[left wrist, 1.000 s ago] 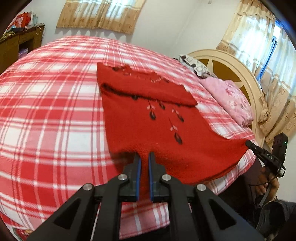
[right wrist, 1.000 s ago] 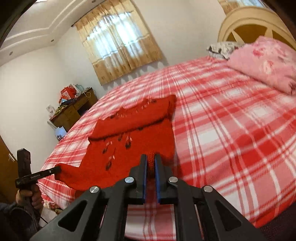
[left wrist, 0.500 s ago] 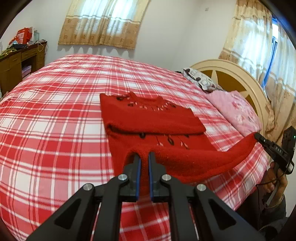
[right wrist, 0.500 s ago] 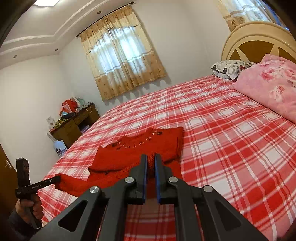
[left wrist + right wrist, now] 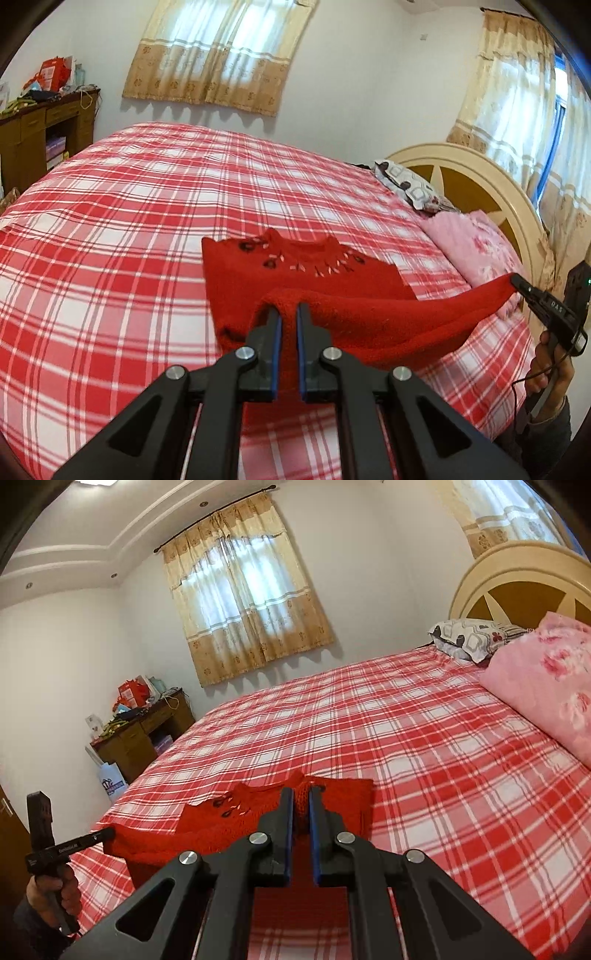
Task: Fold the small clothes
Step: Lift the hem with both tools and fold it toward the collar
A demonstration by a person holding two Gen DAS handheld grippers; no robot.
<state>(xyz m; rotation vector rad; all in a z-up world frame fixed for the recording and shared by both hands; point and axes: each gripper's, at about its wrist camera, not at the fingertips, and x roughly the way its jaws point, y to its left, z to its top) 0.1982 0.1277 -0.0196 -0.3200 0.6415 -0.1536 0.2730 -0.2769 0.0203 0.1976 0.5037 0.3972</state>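
A small red knitted sweater (image 5: 306,273) with dark embroidered flowers near the neck lies on the checked bed (image 5: 110,258). Its lower hem is lifted off the bed and stretched between both grippers. My left gripper (image 5: 287,310) is shut on one hem corner. My right gripper (image 5: 302,797) is shut on the other corner; in the left wrist view the right gripper (image 5: 517,282) shows at the far right with the hem (image 5: 406,314) taut to it. In the right wrist view the left gripper (image 5: 109,833) holds the sweater (image 5: 229,823) at the lower left.
A pink floral pillow (image 5: 546,686) and a grey patterned pillow (image 5: 476,637) lie by the cream headboard (image 5: 517,579). A wooden desk (image 5: 40,136) with clutter stands beyond the bed's far side. A hand (image 5: 55,890) grips the left tool.
Both grippers have risen and moved toward the sweater's neck end, carrying the hem up and over the body. The flat part of the sweater now looks shorter.
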